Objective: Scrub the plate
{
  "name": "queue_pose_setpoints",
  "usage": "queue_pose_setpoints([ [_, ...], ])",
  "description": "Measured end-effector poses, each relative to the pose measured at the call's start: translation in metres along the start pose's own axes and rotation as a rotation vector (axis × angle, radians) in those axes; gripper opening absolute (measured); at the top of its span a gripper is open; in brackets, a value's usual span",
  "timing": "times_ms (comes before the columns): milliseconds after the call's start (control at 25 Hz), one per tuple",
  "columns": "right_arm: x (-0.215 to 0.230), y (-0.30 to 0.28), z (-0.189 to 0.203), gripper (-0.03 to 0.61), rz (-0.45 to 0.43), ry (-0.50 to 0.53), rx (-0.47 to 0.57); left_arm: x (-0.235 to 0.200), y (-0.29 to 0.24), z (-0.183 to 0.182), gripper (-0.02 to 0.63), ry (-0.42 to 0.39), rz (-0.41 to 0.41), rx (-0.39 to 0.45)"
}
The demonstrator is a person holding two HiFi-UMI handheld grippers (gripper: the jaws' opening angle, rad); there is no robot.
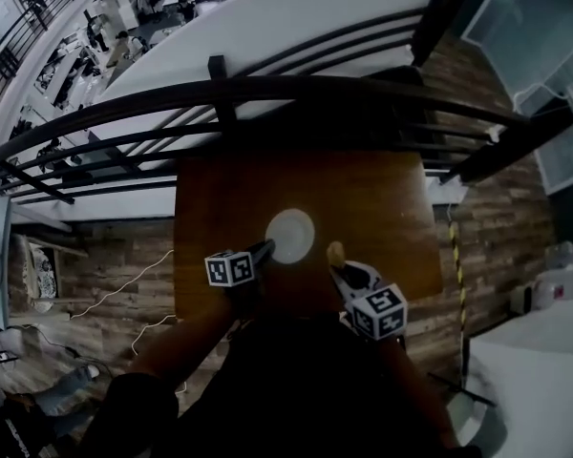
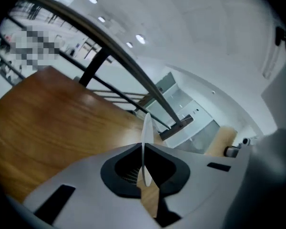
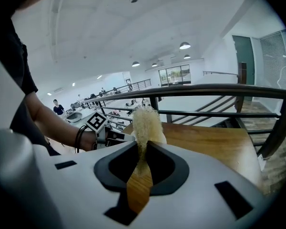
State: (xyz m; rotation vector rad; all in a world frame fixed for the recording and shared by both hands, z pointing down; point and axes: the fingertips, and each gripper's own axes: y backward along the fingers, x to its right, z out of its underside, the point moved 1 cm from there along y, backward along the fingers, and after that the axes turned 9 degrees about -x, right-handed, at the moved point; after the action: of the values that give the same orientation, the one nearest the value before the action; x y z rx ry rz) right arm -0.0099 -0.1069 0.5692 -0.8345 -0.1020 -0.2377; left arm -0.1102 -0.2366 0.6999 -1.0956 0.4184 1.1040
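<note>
Wooden table is seen from above, with both forearms reached forward over its near edge. The left gripper, angled inward to the right, is clamped on the rim of the white plate, which is held over the table's middle. Just right of the plate, a pale fibrous scrubber is pinched by the right gripper, angled left.
</note>
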Motion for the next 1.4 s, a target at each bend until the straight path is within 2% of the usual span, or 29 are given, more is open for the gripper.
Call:
queue_pose_setpoints([
  [120,0.003,0.004,0.006,0.058,0.017,-0.023,-0.017,-0.025,-0.009,0.018,0.02,0.151,-0.014,-0.047],
  [280,0.016,0.011,0.013,0.058,0.051,-0.056,-0.031,-0.045,-0.022,0.038,0.02,0.235,-0.017,-0.098],
  [480,0.034,0.014,0.03,0.058,0.086,-0.099,-0.068,-0.062,-0.037,0.049,0.023,0.225,-0.049,-0.134],
  [1000,0.044,0.012,0.045,0.058,0.095,-0.147,-0.123,-0.095,-0.062,0.053,0.025,0.361,-0.061,-0.098],
  [1200,0.045,0.009,0.048,0.058,0.091,-0.147,-0.116,-0.104,-0.064,0.058,0.025,0.322,-0.111,-0.105],
  [1400,0.043,0.01,0.048,0.058,0.073,-0.154,-0.128,-0.116,-0.068,0.061,0.029,0.268,-0.203,-0.121],
])
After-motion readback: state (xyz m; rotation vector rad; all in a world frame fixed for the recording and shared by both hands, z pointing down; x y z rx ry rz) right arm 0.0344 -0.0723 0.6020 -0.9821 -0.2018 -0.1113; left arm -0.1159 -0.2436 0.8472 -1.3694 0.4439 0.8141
